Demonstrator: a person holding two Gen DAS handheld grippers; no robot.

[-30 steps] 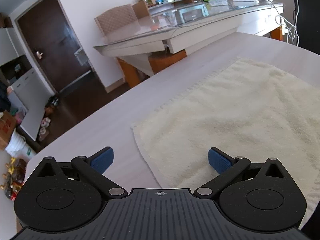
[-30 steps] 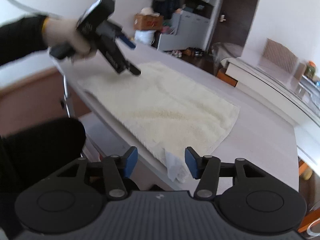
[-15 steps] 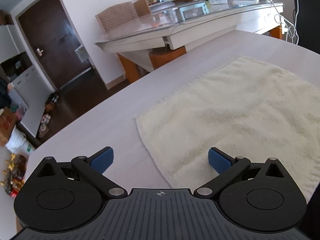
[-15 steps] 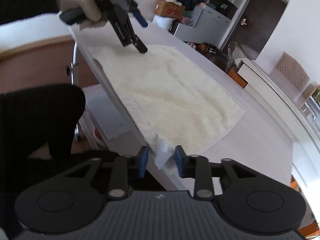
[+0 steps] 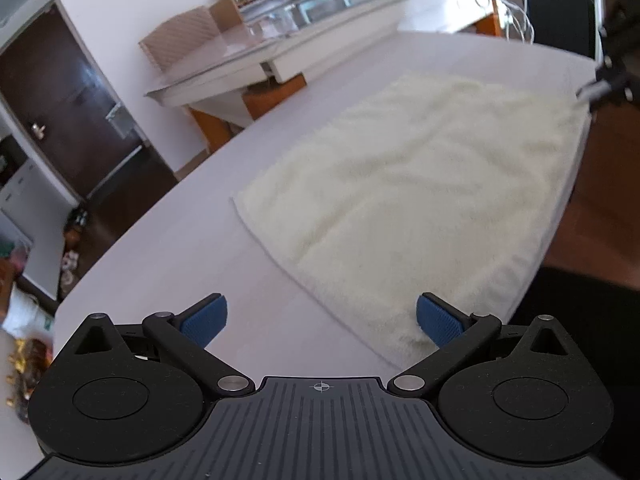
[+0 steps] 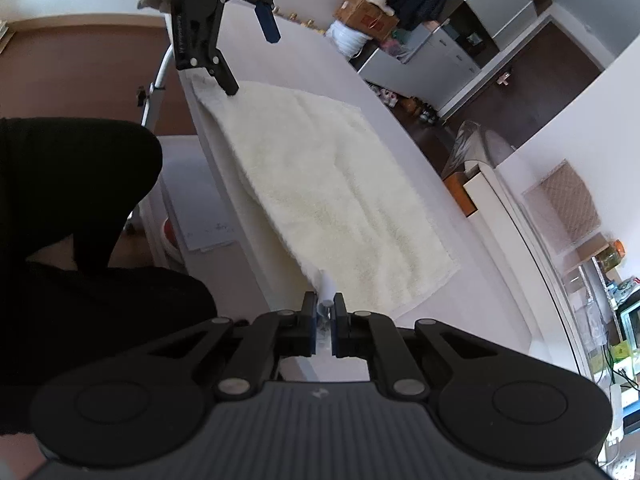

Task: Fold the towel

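Note:
A cream towel (image 5: 416, 184) lies spread flat on the pale table (image 5: 192, 240), its near edge along the table's front edge; it also shows in the right wrist view (image 6: 328, 184). My left gripper (image 5: 322, 320) is open, just above the towel's near left corner, with one blue pad over the cloth and one over bare table. It also shows in the right wrist view (image 6: 254, 60). My right gripper (image 6: 324, 320) is shut on the towel's near right corner, where a white label (image 6: 326, 286) sticks up. In the left wrist view its tip (image 5: 600, 90) shows at the far corner.
A glass-topped side table (image 5: 280, 48) with a toaster oven and boxes stands beyond the table. My dark-clothed legs (image 6: 80, 200) are at the table's front edge. A dark door (image 5: 60, 100) and floor clutter are at the left.
My right gripper has closed on the towel's near right corner. My left gripper has moved down and sideways to the towel's near left corner, still open.

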